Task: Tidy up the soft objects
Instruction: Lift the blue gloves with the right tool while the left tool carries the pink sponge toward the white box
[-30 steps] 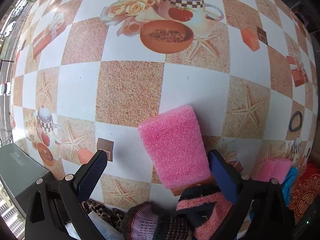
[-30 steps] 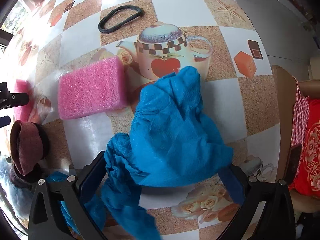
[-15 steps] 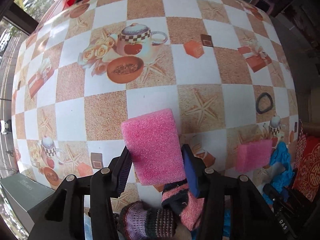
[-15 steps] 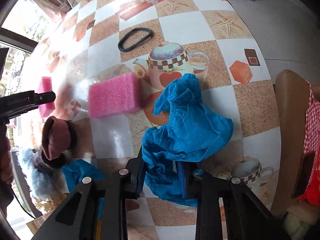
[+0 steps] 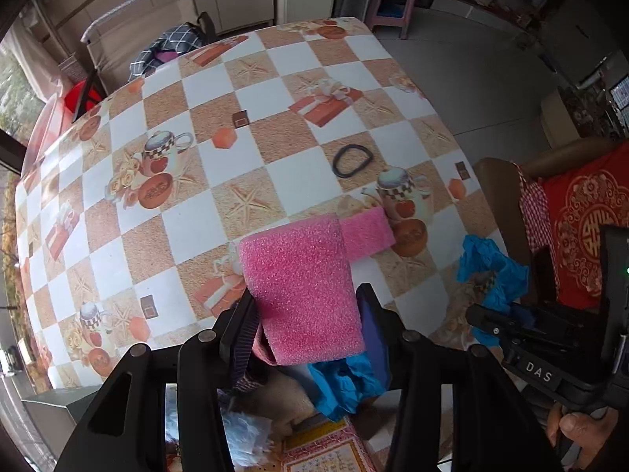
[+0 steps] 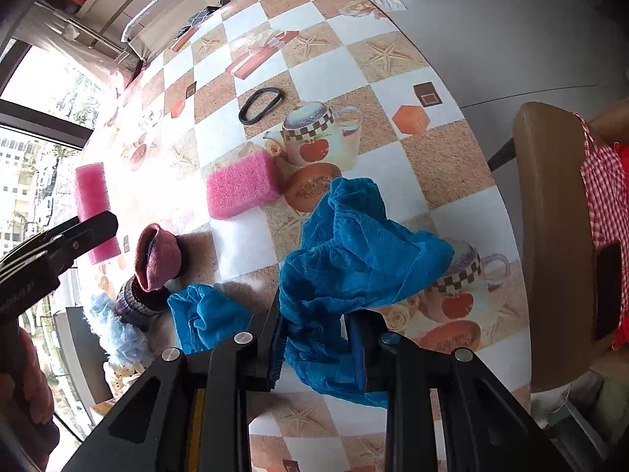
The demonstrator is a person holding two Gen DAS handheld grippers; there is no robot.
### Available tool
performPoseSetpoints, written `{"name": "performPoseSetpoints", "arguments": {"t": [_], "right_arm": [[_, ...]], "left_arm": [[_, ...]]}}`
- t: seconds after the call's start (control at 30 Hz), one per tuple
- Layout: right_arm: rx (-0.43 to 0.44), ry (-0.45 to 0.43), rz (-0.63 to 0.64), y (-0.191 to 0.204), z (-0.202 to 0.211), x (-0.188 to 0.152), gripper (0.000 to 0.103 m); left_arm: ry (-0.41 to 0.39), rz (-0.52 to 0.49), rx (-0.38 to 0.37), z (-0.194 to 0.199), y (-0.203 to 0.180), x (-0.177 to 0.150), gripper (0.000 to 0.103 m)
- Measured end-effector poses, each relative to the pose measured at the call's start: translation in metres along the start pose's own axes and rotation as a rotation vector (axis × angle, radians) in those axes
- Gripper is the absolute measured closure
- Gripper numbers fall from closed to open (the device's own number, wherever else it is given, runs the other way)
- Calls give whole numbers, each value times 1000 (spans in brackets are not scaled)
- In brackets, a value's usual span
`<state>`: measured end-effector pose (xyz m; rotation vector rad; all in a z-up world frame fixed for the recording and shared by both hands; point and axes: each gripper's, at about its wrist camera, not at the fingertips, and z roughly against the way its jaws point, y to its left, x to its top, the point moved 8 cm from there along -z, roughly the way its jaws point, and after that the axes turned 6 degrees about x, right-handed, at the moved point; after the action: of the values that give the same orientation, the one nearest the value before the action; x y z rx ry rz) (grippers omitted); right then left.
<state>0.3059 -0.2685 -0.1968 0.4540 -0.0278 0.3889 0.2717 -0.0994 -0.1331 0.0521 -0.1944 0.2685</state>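
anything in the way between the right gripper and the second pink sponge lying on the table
Not the table, which looks bare there, but the right gripper is shut on a blue cloth that hangs out in front of it, toward the loose pink sponge. It would have to put that down first.

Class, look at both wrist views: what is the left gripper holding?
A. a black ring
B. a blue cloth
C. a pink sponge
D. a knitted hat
C: the left gripper is clamped on the pink sponge, lifted off the table.
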Motion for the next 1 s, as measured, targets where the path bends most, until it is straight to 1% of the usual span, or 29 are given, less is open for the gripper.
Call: {"name": "performPoseSetpoints", "arguments": {"t": [0.27,0.37,0.53,0.73,0.87,1.0], "right_arm": [[-41,-39,-13,7,25,-32,74],[-52,-65,-45,9,37,-50,74],[-69,-97,-96,10,53,-85,74],[-82,-80,-78,9,62,-115,74],[-69,-78,-55,5,71,-130,74],[-60,-46,2,-1,76,-149,74]], "left_arm": [[-62,-128,-92,42,-45,-29,50],[-84,-196,-125,55,-60,-44,50],[-110,-296,-156,72,-83,-69,50],[-121,-344,-220,97,-104,-106,50],[-131,-375,-217,102,-123,-133,50],[-101,-358,-217,102,-136,-163,50]]}}
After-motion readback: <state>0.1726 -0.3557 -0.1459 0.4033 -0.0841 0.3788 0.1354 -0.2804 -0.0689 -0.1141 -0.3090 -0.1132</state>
